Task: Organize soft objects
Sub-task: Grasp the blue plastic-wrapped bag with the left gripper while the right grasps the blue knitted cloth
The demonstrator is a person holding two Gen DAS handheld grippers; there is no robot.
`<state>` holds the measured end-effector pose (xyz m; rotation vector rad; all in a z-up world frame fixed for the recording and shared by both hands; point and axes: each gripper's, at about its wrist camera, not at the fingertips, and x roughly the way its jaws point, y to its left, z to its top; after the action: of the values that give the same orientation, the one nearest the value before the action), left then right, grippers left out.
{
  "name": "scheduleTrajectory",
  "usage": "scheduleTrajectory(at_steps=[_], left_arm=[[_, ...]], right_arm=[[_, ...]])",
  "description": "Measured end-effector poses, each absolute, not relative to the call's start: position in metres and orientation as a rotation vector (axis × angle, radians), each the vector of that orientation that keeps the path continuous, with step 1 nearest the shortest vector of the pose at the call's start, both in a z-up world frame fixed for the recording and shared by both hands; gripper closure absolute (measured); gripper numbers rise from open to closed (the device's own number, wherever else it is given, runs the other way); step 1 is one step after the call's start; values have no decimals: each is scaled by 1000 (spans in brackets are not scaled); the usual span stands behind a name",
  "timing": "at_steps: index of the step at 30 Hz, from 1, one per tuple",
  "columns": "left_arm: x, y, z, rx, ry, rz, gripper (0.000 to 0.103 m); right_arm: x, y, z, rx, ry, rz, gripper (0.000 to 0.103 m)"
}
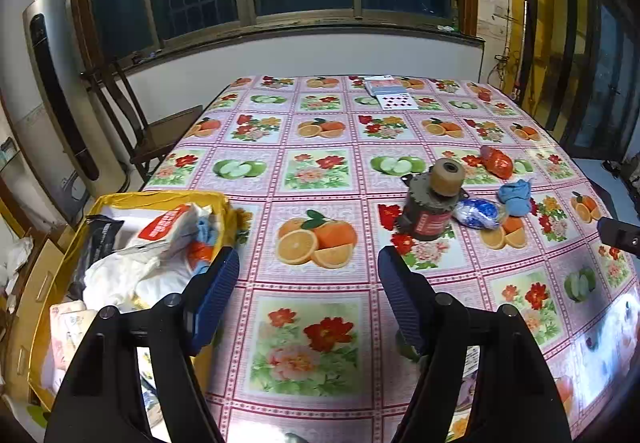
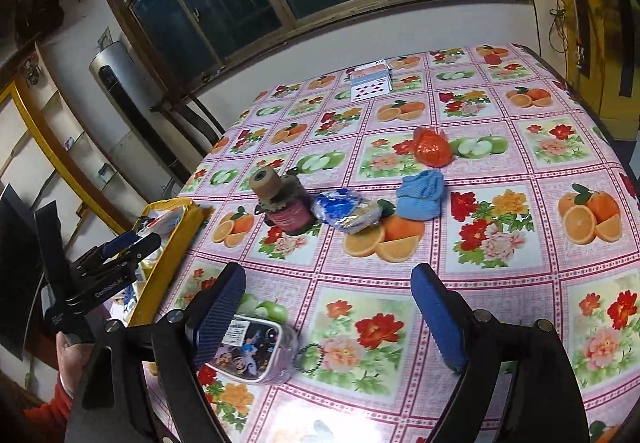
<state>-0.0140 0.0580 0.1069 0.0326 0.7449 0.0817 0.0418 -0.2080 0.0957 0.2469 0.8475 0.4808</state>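
Yellow box [image 1: 100,203] at the worktop's [image 1: 320,179] near-left edge already holds several soft things: white cloth [image 1: 120,279], a red-and-white packet [image 1: 168,223], a bit of blue. I judge the job partly done. 3 soft pieces are left out toward the right: red bag [image 2: 434,147], blue cloth [image 2: 420,195] and blue-white bag [image 2: 346,211], just beside a dark jar [image 2: 288,211]. My left gripper [image 1: 308,275] hangs by the box, fingers spread and empty. My right gripper [image 2: 328,295] faces the 3 pieces, fingers spread too, gripping nothing. Cards [image 2: 370,85] lie far off; a clear tub [image 2: 252,347] sits near.
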Motion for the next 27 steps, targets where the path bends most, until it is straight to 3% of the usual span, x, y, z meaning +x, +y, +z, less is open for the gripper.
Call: scheduleTrajectory(at_steps=[20,22,23,24,27], left_arm=[[85,-73,86,-76,988,-176,32],[92,-76,82,-89,995,-162,32],[96,-77,80,-97,1004,-160,32],[99,-77,77,-107,1016,-158,32],[104,-81,68,-109,1040,-156,30]], right_arm=[[177,-200,24,246,1007,211,16],[182,-196,15,236,1028,218,24],[184,-195,11,230,1043,222,38],[185,-195,6,220,1060,222,61],[180,-199,1,183,1050,226,60]])
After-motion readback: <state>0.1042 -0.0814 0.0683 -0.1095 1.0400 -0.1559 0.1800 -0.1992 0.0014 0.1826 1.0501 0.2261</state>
